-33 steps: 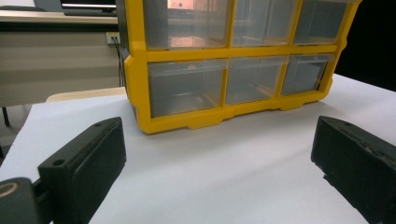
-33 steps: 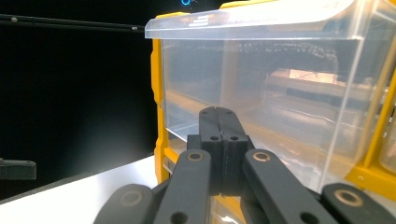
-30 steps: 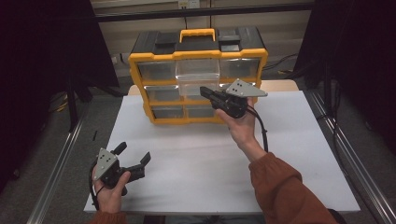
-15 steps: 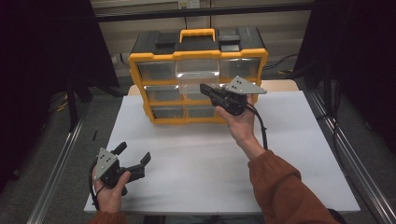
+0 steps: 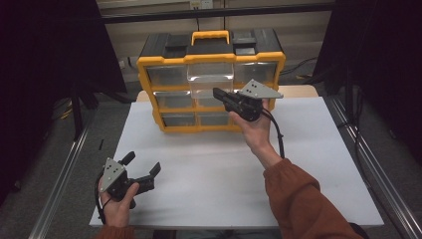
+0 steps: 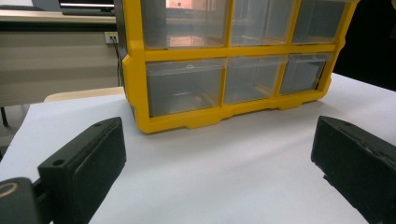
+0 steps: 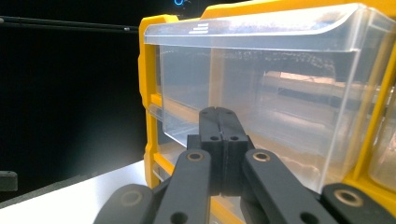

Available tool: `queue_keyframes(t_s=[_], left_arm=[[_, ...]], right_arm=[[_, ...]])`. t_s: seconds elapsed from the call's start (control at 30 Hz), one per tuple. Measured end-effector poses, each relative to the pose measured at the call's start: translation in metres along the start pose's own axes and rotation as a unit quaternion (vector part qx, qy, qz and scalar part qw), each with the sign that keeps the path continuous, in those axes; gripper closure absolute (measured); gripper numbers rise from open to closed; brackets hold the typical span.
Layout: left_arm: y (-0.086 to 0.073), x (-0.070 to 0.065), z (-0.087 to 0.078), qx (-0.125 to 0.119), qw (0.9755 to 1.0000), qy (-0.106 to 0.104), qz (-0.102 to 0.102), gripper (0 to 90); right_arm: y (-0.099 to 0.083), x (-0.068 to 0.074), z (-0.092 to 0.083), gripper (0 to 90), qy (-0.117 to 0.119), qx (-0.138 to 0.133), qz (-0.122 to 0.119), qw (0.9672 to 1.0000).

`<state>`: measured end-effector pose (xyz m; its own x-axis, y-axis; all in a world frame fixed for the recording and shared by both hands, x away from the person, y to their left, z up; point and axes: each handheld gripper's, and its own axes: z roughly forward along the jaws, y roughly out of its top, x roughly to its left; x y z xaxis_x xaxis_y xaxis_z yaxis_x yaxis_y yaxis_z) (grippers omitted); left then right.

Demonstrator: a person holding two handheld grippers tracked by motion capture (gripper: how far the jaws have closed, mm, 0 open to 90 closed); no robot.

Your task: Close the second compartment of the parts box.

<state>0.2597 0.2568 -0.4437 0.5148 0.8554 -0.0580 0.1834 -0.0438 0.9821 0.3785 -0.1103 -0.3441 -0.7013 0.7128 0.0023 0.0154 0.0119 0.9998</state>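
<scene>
Down at the near left of the white table (image 5: 209, 174), the left gripper (image 5: 144, 172) rests low in the person's hand, its jaws spread wide with nothing between them, pointed toward the organizer. In the middle, at the table's far edge, stands the yellow drawer organizer (image 5: 211, 87) with a handle on top. I count three rows of clear drawers, three across in the rows I can see well, so about nine. One of them — the top middle drawer (image 5: 210, 74) — is pulled out past the others. To the right of centre, the right gripper (image 5: 219, 93) is held up in front of that drawer's lower edge, jaws pressed together on nothing; whether the tips touch the plastic I cannot tell.

To my eye the step is pushing this drawer home. It would go best with the closed tips set flat on the middle of the drawer front and pressed straight back — off-centre, it may skew and jam. The organizer could slide, so the free left gripper might brace it.
</scene>
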Motion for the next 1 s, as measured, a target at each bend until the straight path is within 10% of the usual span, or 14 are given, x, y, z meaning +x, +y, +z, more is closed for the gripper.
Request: queue_keyframes(t_s=[1.0], left_arm=[[0.0001, 0.0005, 0.0001, 0.001, 1.0, 0.001, 0.0, 3.3]], right_arm=[[0.0027, -0.0048, 0.0081, 90.0, -0.015, 0.005, -0.007, 0.9999]])
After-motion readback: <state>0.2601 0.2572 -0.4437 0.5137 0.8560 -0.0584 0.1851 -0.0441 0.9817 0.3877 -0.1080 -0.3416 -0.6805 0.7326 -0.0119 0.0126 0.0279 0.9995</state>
